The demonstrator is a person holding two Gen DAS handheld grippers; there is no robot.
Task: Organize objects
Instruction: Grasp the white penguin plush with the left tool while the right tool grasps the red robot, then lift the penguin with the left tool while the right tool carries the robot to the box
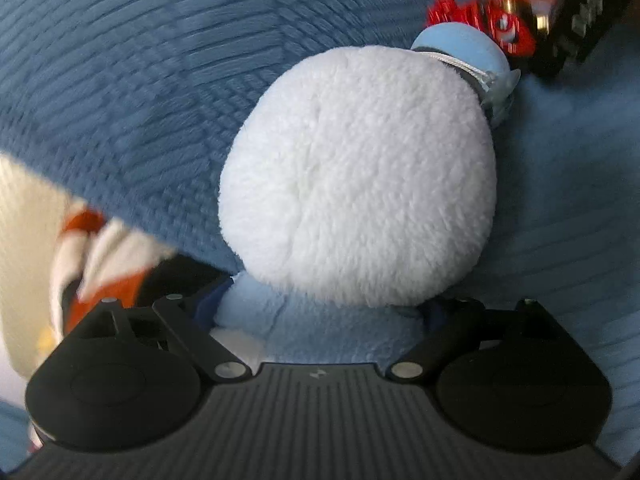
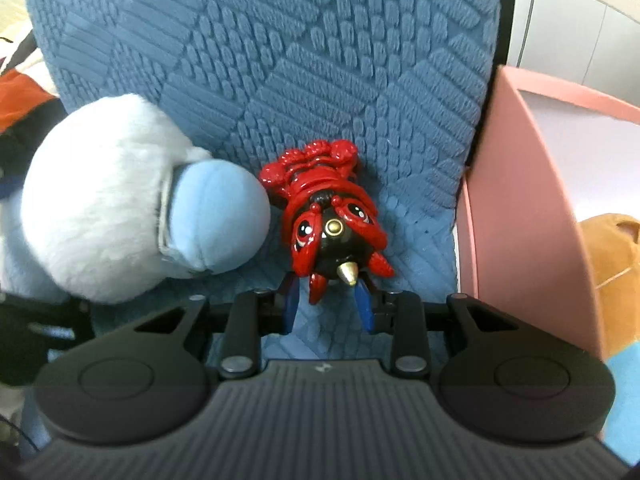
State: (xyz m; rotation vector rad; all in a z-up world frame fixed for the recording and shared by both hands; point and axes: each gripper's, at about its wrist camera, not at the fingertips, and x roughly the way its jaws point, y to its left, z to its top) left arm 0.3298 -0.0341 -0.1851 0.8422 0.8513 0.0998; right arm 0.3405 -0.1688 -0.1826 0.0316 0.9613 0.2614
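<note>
A white and light-blue plush toy (image 1: 356, 176) fills the left wrist view. My left gripper (image 1: 320, 320) is shut on its light-blue lower part, fingertips buried in the fur. The plush also shows in the right wrist view (image 2: 120, 208), lying on the blue quilted cushion (image 2: 280, 60). A red and black figurine (image 2: 332, 224) with a brass tip lies on the cushion beside the plush's blue end. My right gripper (image 2: 329, 304) is open, its blue fingers (image 2: 290, 300) on either side of the figurine's near end. The figurine shows at the top right of the left wrist view (image 1: 480, 20).
A pink box (image 2: 532, 208) stands right of the cushion, with a brown plush (image 2: 612, 256) beyond it. A white, orange and black plush (image 1: 80, 256) lies at the left. A white wall or cabinet (image 2: 568, 32) is at the back right.
</note>
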